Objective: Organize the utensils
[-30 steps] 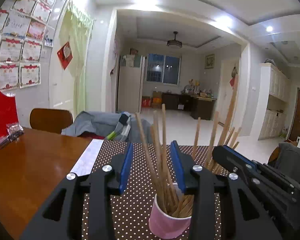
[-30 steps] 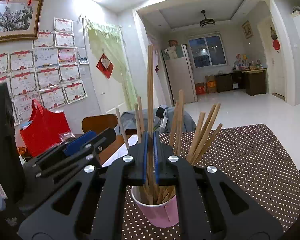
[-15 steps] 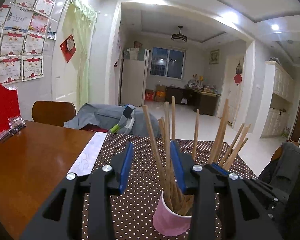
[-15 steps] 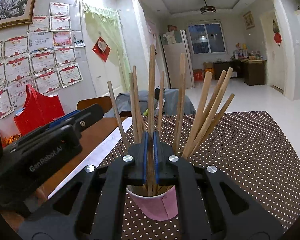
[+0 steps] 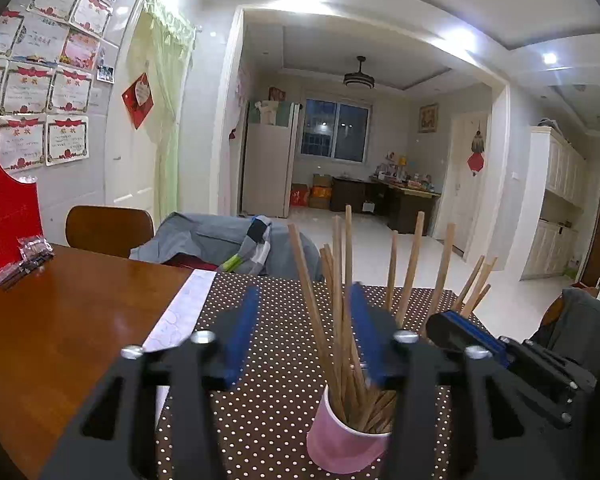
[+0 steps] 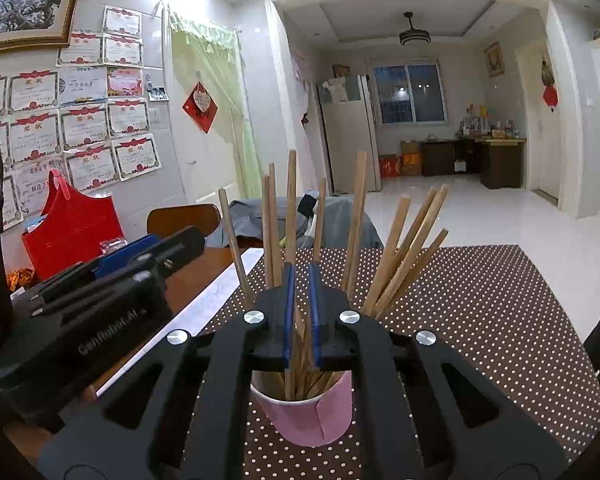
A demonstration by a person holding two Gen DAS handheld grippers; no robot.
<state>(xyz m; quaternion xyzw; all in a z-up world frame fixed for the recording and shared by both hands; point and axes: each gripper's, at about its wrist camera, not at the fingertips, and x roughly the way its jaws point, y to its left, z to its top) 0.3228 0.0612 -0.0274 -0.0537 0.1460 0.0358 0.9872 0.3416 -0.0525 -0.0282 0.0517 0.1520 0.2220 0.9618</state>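
Both grippers hover at the pink paper cup (image 6: 306,412) of wooden chopsticks (image 6: 400,256); the right gripper (image 6: 301,276) has its blue pads (image 6: 289,312) drawn close with only a narrow gap, and one upright chopstick (image 6: 291,208) runs through that gap; whether the pads actually press on it I cannot tell. In the left wrist view the left gripper (image 5: 302,304) stands with its jaws spread wide and nothing clamped; several chopsticks (image 5: 342,304) rise in the space between its blue pads (image 5: 242,332), nearer the right one. The cup (image 5: 342,444) stands on the brown polka-dot tablecloth (image 6: 480,312), toward its near edge, with sticks fanning out rightward and a few leaning left; the left gripper's black body (image 6: 100,304) shows in the right wrist view just left of the cup, and the right gripper's fingertip (image 5: 456,326) shows in the left wrist view just right of it. A white patterned border strip (image 5: 182,312) runs along the cloth's left edge, where the bare wooden table (image 5: 60,328) begins; a red bag (image 6: 70,232) sits at the table's far left side by the wall; a wooden chair (image 5: 108,230) and grey clothing (image 5: 220,242) lie beyond the far edge.
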